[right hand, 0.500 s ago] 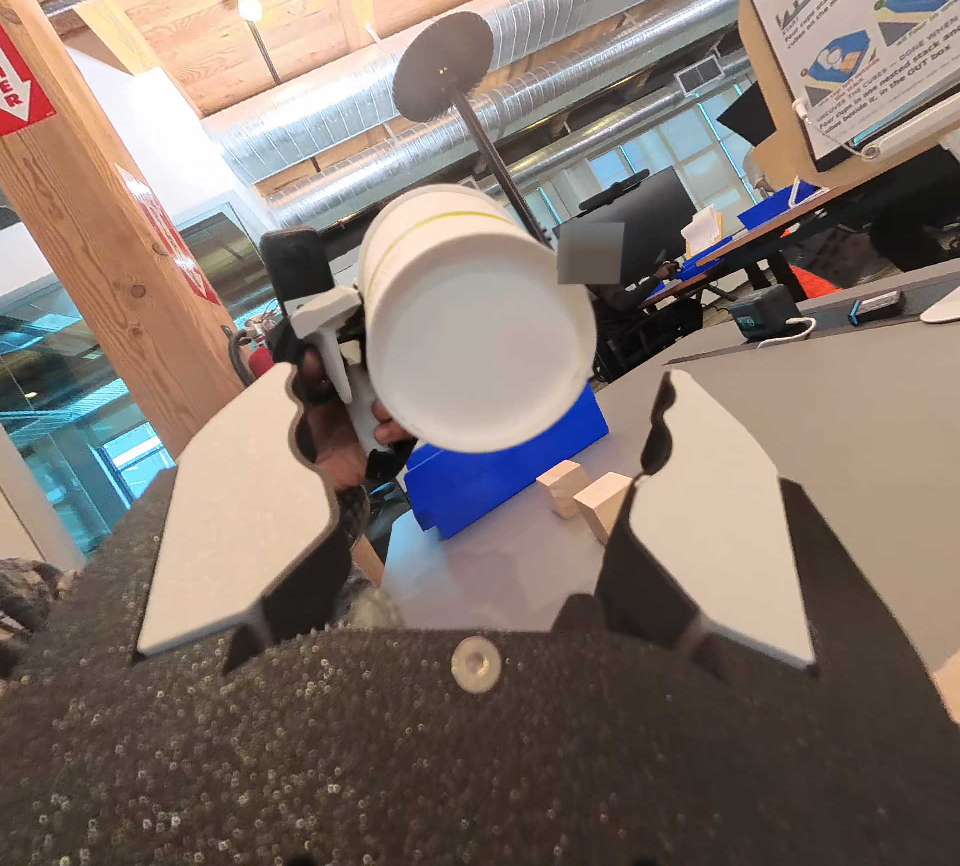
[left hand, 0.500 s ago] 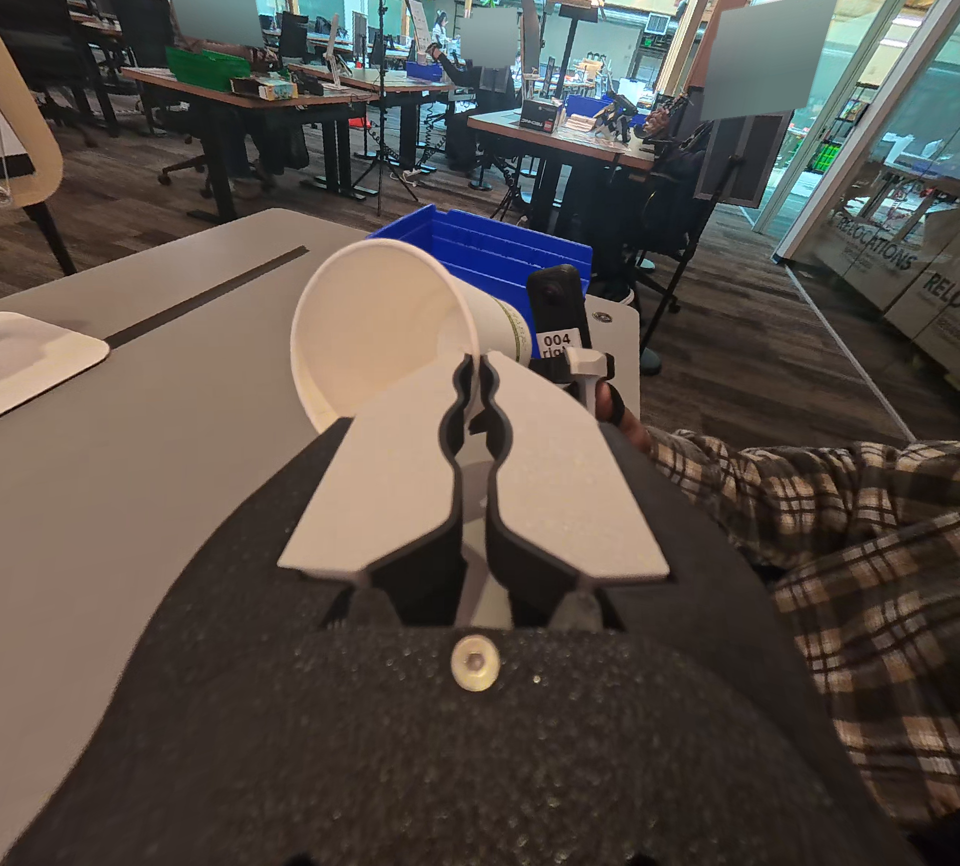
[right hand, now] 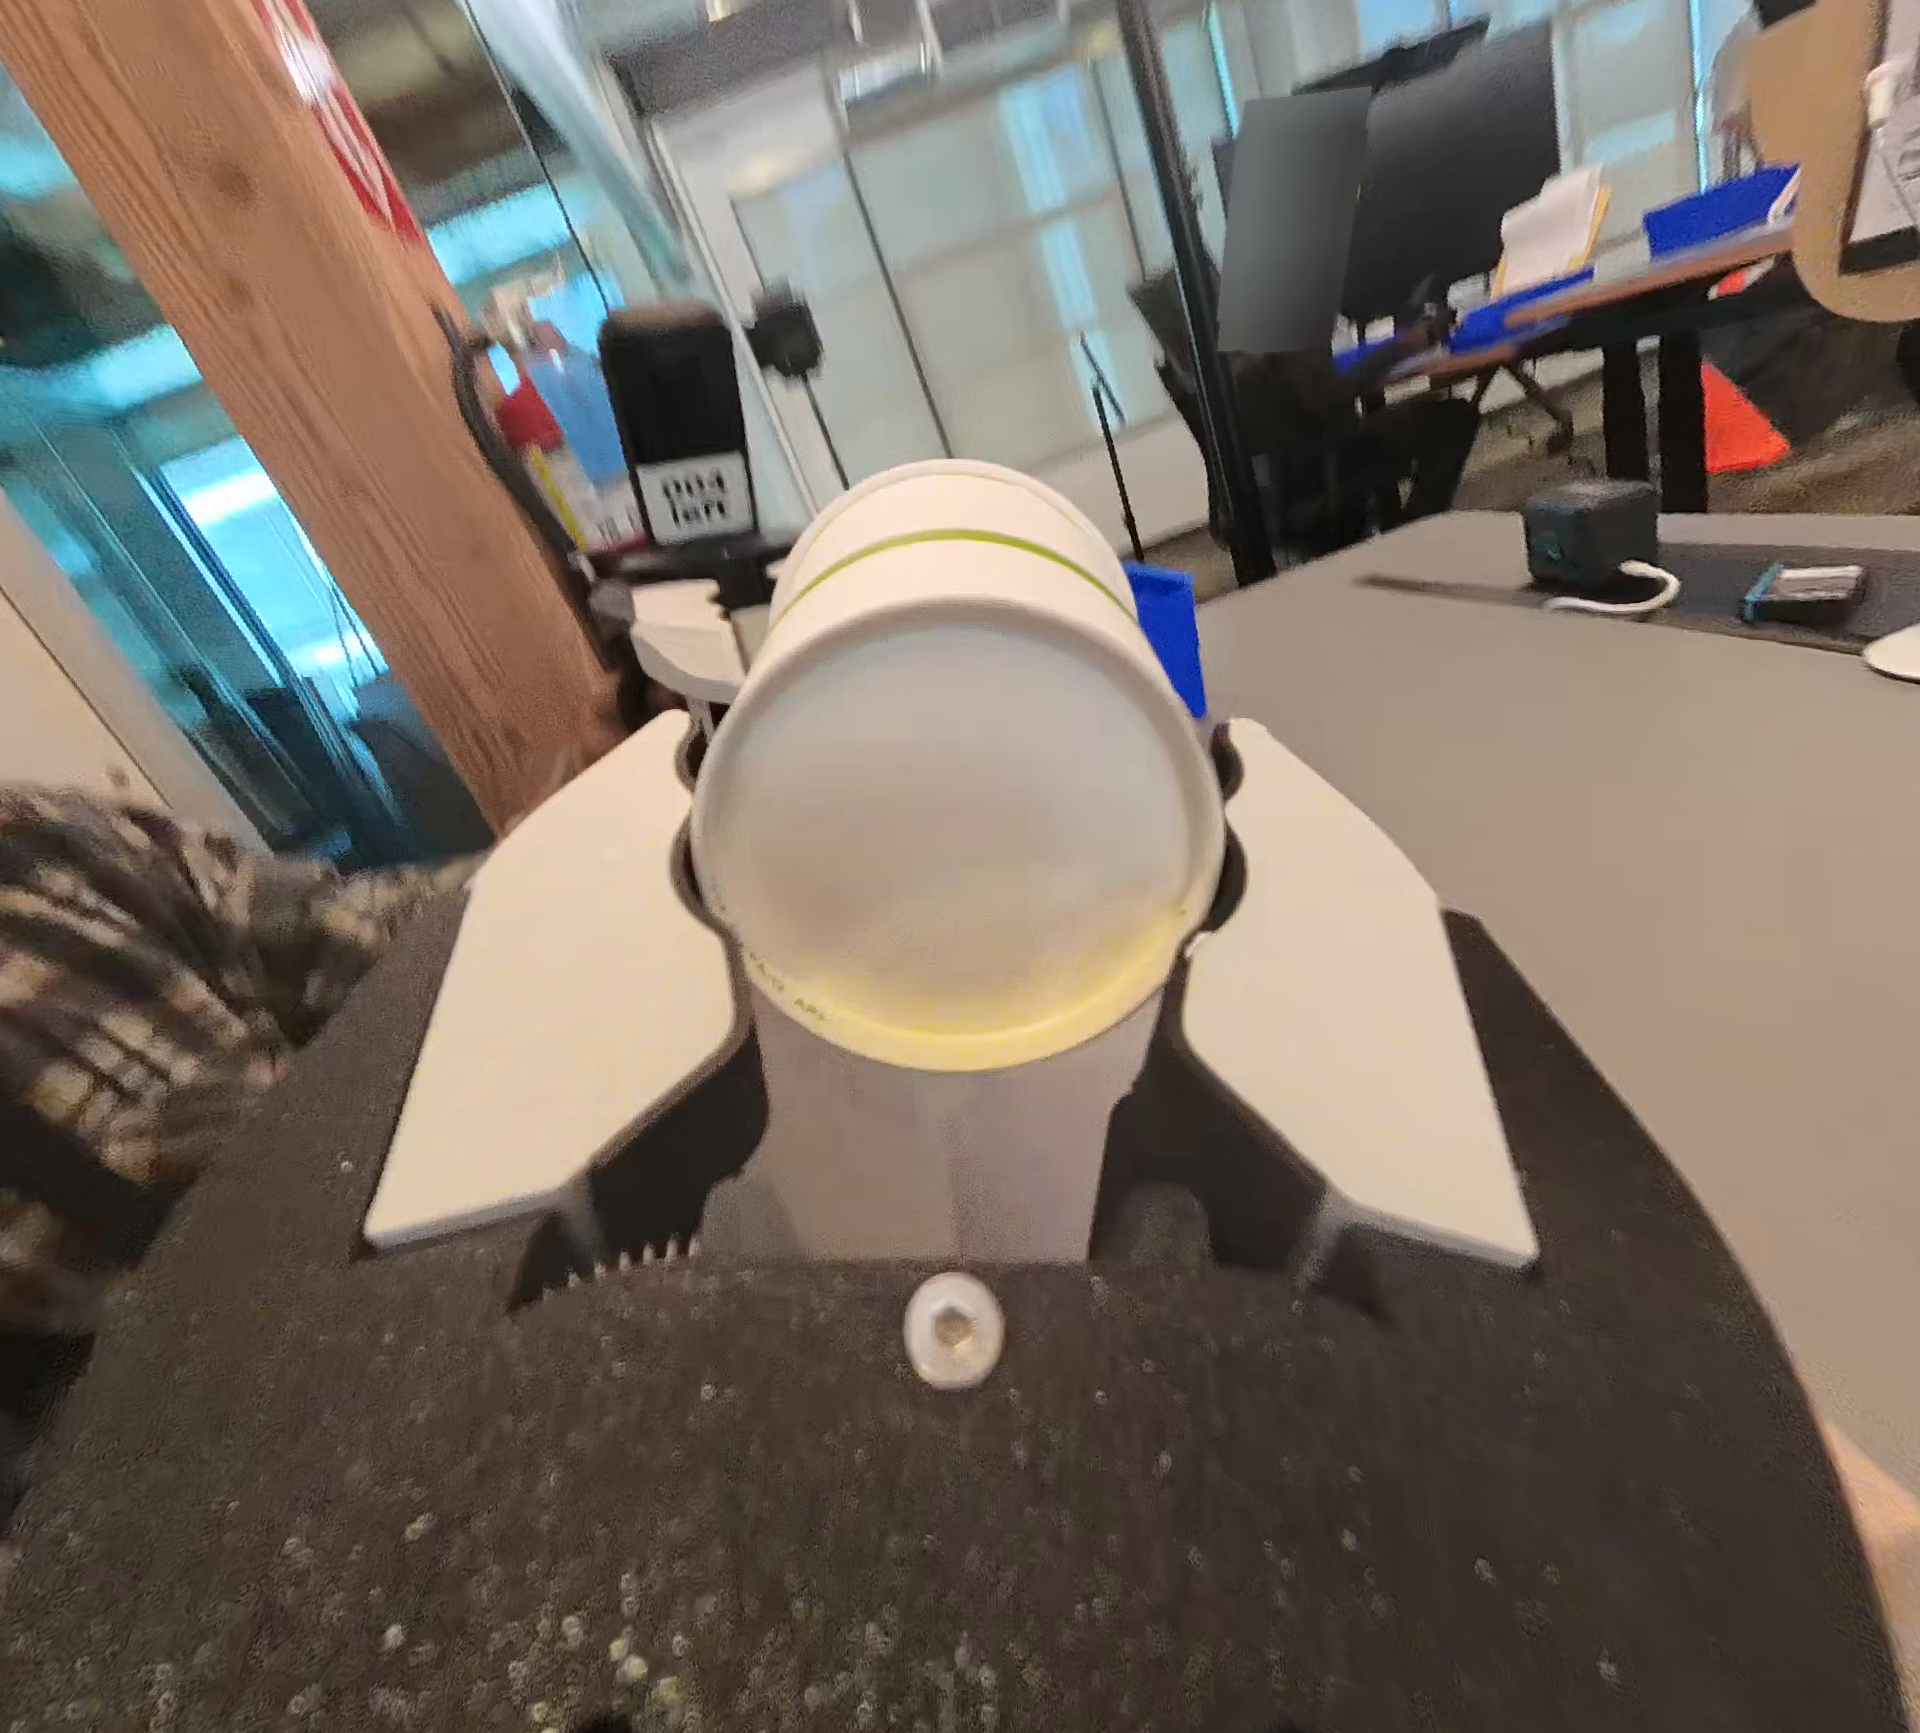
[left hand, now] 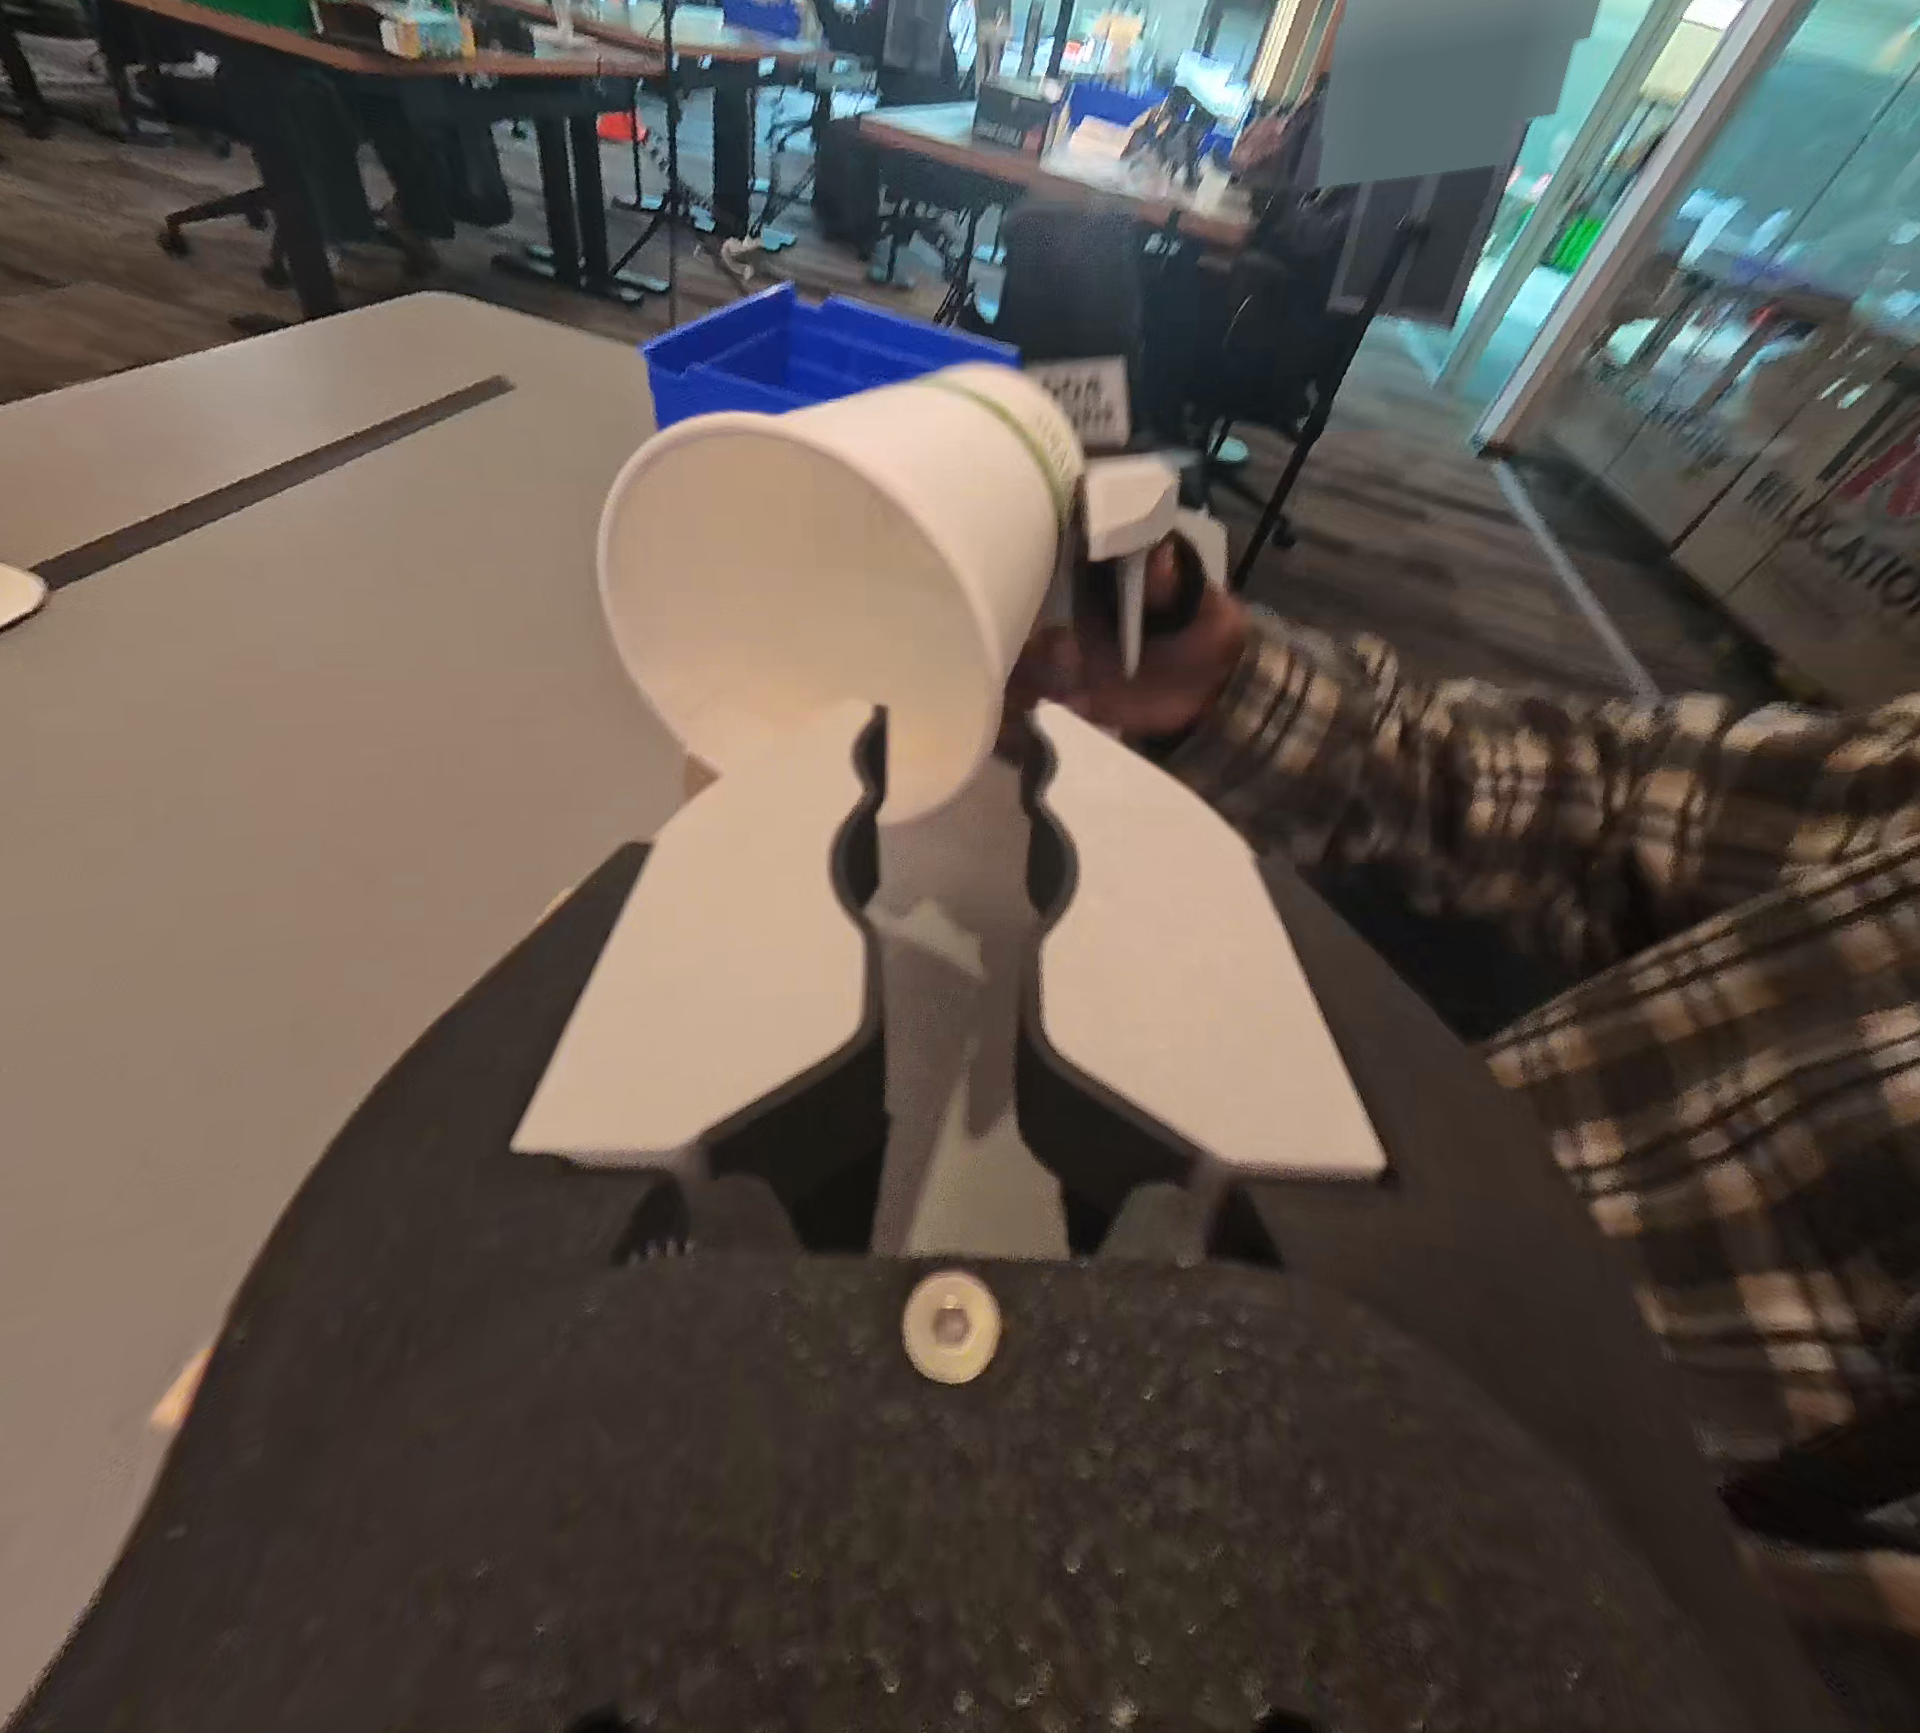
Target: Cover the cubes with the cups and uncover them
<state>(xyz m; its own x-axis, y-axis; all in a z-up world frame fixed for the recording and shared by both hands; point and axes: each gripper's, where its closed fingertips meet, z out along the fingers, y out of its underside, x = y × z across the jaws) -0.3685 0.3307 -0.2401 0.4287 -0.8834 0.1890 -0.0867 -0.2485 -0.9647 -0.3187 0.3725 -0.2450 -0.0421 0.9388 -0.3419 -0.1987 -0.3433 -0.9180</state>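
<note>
Right hand-held gripper (right hand: 956, 852) clamps the cup (right hand: 956, 810) base; left hand-held gripper (left hand: 951, 748), partly open, should clear the rim before pulling away.

Matt white paper cup (left hand: 831, 582); smooth grey table (left hand: 312, 748).

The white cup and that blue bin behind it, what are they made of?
The white cup looks like paper: thin matte wall, rolled rim, printed green band. Foam cannot be ruled out. The blue bin looks like moulded plastic: saturated even colour, slight sheen, stiff straight walls. Motion blur hides finer texture.
</note>
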